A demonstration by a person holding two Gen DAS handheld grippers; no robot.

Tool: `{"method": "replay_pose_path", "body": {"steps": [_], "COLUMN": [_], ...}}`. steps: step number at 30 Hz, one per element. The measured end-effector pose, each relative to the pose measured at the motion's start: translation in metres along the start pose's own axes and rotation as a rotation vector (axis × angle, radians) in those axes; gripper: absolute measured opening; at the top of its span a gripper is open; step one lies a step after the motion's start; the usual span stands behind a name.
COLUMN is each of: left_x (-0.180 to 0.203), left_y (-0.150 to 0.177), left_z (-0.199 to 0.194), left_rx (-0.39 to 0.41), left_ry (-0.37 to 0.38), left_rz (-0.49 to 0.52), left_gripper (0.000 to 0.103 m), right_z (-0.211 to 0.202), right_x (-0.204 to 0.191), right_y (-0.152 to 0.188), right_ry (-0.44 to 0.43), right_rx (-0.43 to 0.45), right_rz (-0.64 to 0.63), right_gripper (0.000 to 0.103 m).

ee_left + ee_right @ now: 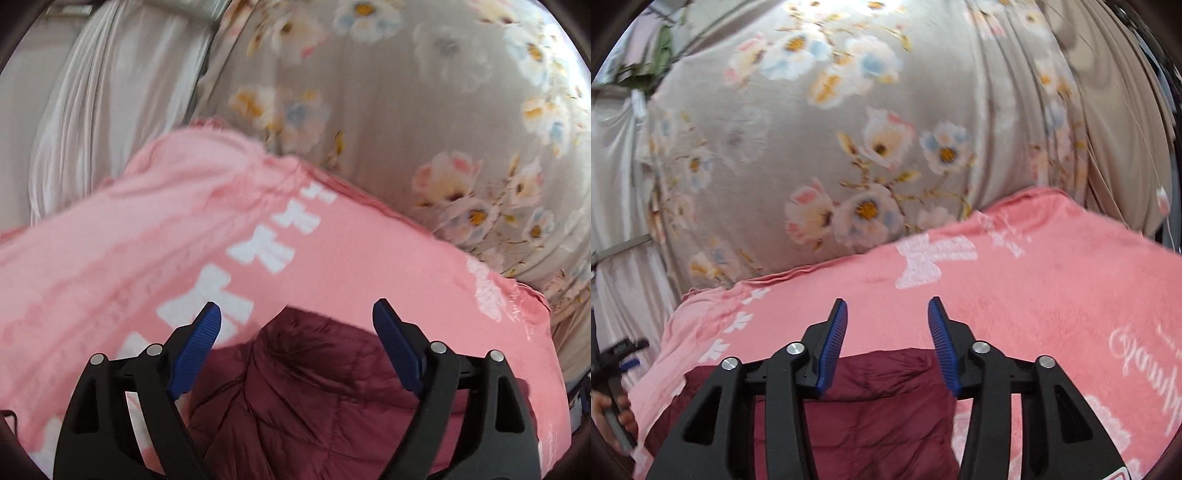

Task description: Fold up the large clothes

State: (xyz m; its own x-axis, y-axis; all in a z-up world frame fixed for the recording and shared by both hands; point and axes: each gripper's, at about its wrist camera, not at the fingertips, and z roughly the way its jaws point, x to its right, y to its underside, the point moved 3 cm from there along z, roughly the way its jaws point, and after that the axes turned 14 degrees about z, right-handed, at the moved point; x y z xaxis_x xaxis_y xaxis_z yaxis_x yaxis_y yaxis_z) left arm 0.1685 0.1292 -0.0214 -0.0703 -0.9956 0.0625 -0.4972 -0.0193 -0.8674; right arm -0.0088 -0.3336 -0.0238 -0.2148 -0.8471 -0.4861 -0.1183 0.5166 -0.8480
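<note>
My two views are evenly bright with soft daylight; glare sits at 12 o'clock on the floral curtain (849, 110). Motion blur smears everything, and dark fisheye corners bend the edges.

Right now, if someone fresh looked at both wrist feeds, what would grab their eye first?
First the dark maroon quilted jacket, lying low in both views on the bright pink blanket with white bows. Then the open left gripper and the open right gripper, each poised over the jacket and holding nothing. Behind rises a grey flowered cloth, filling the upper part of both feeds.
</note>
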Motion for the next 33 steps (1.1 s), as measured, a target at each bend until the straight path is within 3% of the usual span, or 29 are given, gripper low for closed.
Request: {"method": "replay_pose_path", "body": {"steps": [3, 7, 13, 19, 33], "left_x": [0.027, 0.086, 0.135, 0.145, 0.15], "left_y": [-0.014, -0.01, 0.023, 0.057, 0.085], "left_z": [-0.026, -0.028, 0.017, 0.06, 0.088], "left_rx": [0.042, -0.004, -0.163, -0.274, -0.301], "left_ry": [0.039, 0.091, 0.133, 0.124, 0.077], "left_rz": [0.084, 0.216, 0.278, 0.267, 0.29], "left_gripper": [0.075, 0.061, 0.047, 0.044, 0.044], "right_z": [-0.001, 0.023, 0.072, 0.103, 0.13], "right_x": [-0.033, -0.067, -0.088, -0.087, -0.076], "right_y": [0.018, 0.055, 0.1, 0.133, 0.157], "right_ry": [-0.057, -0.067, -0.051, -0.018, 0.043], "right_rx": [-0.07, -0.17, -0.3, -0.4, -0.489], "right_rz": [-0.052, -0.114, -0.144, -0.16, -0.162], "right_gripper": [0.019, 0.003, 0.002, 0.002, 0.0]}}
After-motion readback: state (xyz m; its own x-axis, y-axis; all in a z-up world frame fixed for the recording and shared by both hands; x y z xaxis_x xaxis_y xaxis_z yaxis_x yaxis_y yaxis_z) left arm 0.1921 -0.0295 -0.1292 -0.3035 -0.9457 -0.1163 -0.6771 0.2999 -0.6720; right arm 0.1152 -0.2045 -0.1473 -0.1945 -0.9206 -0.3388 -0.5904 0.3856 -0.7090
